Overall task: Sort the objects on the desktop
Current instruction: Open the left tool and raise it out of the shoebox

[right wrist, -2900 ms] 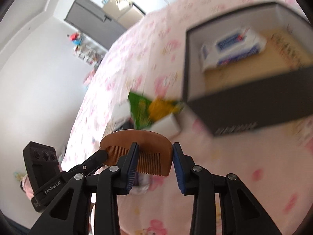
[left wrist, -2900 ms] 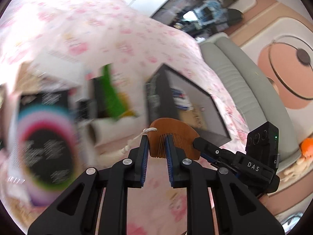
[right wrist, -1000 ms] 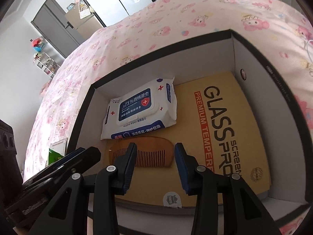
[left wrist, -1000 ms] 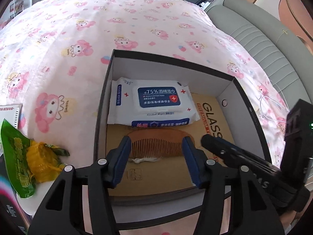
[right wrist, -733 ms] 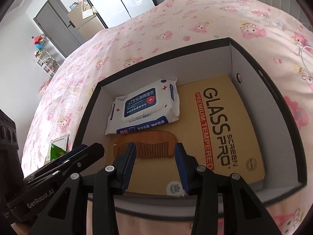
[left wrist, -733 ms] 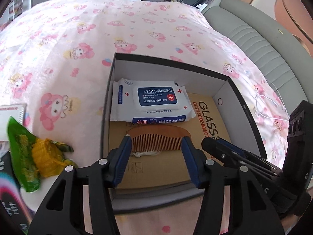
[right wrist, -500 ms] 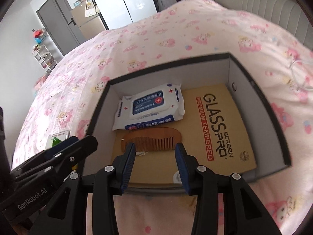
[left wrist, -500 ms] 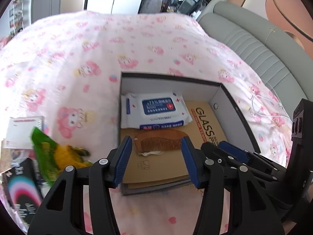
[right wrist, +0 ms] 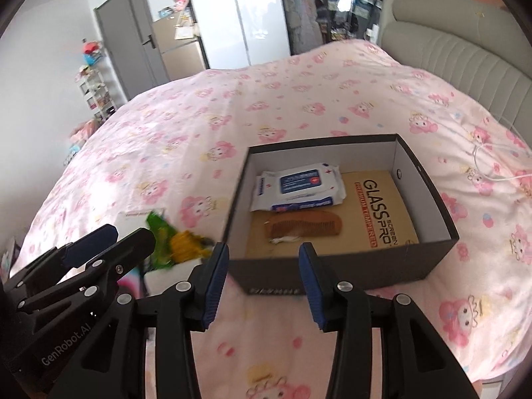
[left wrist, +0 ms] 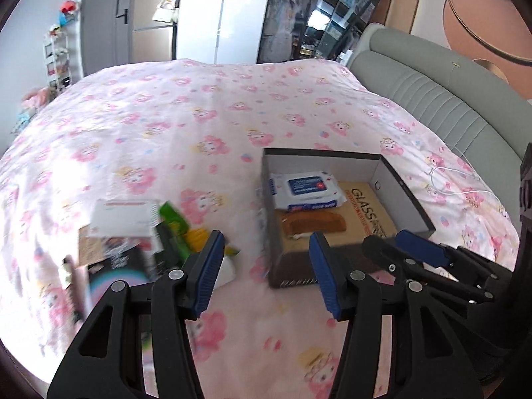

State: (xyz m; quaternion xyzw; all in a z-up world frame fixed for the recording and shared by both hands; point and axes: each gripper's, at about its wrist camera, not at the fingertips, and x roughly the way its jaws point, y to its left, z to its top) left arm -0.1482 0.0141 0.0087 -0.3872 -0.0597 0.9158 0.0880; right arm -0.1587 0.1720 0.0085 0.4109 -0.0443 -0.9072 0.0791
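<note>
Right wrist view: comb (right wrist: pixel 304 227) lies in the box (right wrist: pixel 429 252); right gripper (right wrist: pixel 262 277) and left gripper (left wrist: pixel 266 274) hang open, empty. Next, probably reach for the green packet (right wrist: pixel 159 232).

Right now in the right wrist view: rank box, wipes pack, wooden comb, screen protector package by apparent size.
1. Black box
2. Screen protector package, partly covered by other items
3. Wipes pack
4. Wooden comb

All sit at similar distance inside the box, so the order looks reliable.
</note>
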